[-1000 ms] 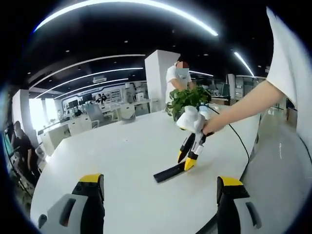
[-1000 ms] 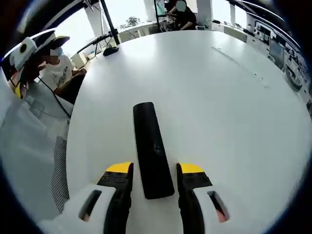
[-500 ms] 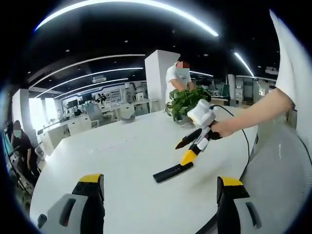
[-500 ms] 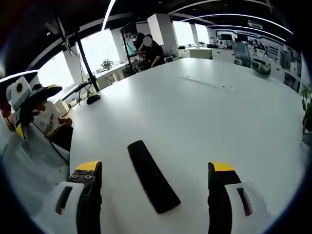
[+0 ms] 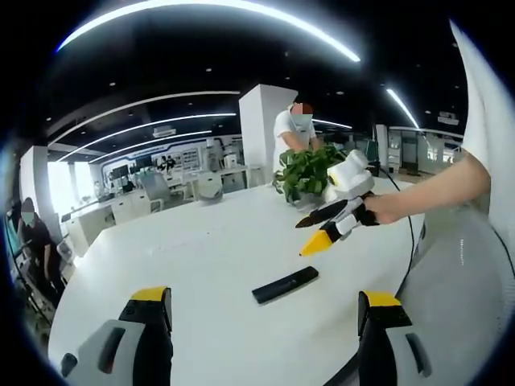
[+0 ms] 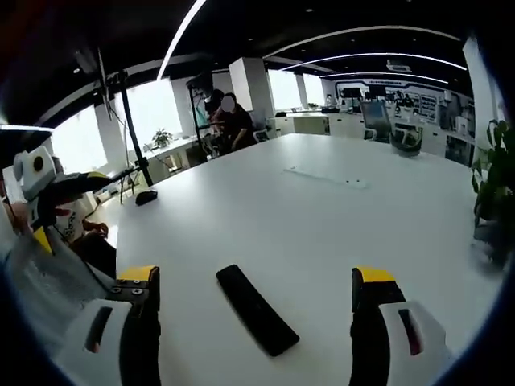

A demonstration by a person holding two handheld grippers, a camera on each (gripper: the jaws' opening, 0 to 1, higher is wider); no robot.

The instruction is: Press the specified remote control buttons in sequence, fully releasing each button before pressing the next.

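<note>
In the right gripper view, the right gripper (image 6: 254, 301) stands wide apart and empty above a long, flat, matte black remote control (image 6: 257, 309) lying on the white table (image 6: 322, 217). The left gripper (image 5: 265, 322) is likewise spread wide with nothing between its jaws, the remote beyond it; a potted plant (image 5: 310, 170) stands farther off.

open office, white table (image 5: 217, 249), ceiling light strips (image 5: 209, 8), bright windows (image 6: 153, 112)

White short sleeve (image 5: 487, 104); right claw (image 5: 326, 228) white-bodied, black jaws (yellow tips), black cable trailing.
</note>
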